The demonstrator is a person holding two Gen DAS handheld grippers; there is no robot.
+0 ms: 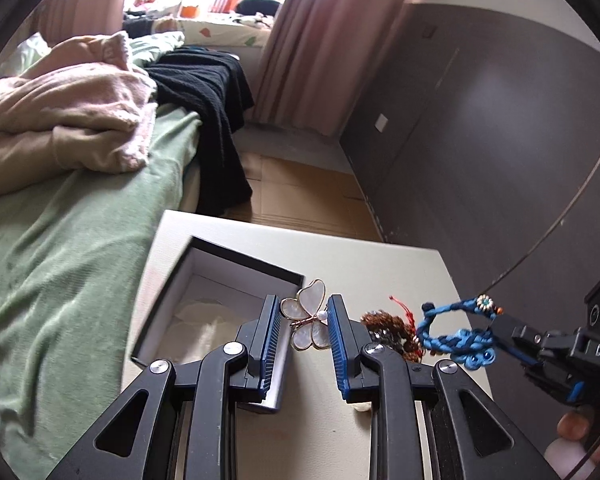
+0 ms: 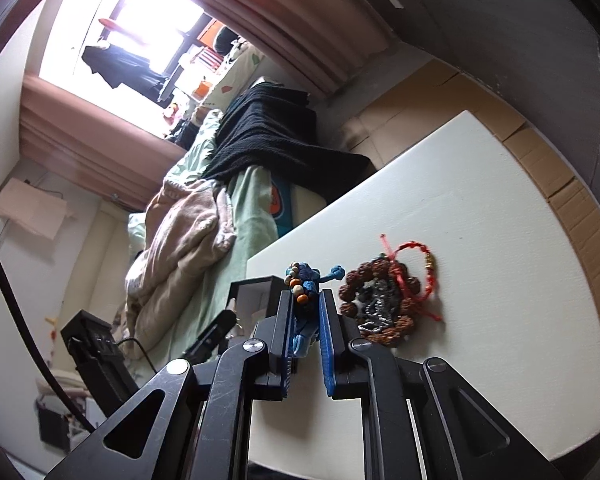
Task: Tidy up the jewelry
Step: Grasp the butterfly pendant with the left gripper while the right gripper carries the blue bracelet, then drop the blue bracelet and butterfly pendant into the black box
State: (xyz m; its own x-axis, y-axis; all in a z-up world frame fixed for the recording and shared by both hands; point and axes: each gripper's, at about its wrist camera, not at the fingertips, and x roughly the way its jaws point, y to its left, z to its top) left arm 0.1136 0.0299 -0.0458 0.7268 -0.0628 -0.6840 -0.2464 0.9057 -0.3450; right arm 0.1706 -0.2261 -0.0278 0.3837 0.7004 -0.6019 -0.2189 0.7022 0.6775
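Observation:
My left gripper (image 1: 304, 310) is shut on a pearly butterfly brooch (image 1: 306, 316) with a gold rim, held above the white table (image 1: 412, 272) beside the right rim of an open dark box (image 1: 220, 276) with a white lining. My right gripper (image 1: 500, 326) comes in from the right, shut on a blue braided bracelet (image 1: 452, 334). In the right wrist view that gripper (image 2: 306, 298) pinches the blue bracelet (image 2: 306, 288), whose wooden beads stick up past the pads. A brown bead bracelet (image 2: 380, 308) and a red cord bracelet (image 2: 418, 268) lie together on the table (image 2: 480, 220).
Left of the table is a bed with a green sheet (image 1: 72, 240), a pink blanket (image 1: 68, 112) and a black knit cloth (image 1: 204, 92). Cardboard (image 1: 300, 196) covers the floor behind. A dark wall (image 1: 480, 140) runs along the right. A person's fingers (image 1: 572, 428) show at the lower right.

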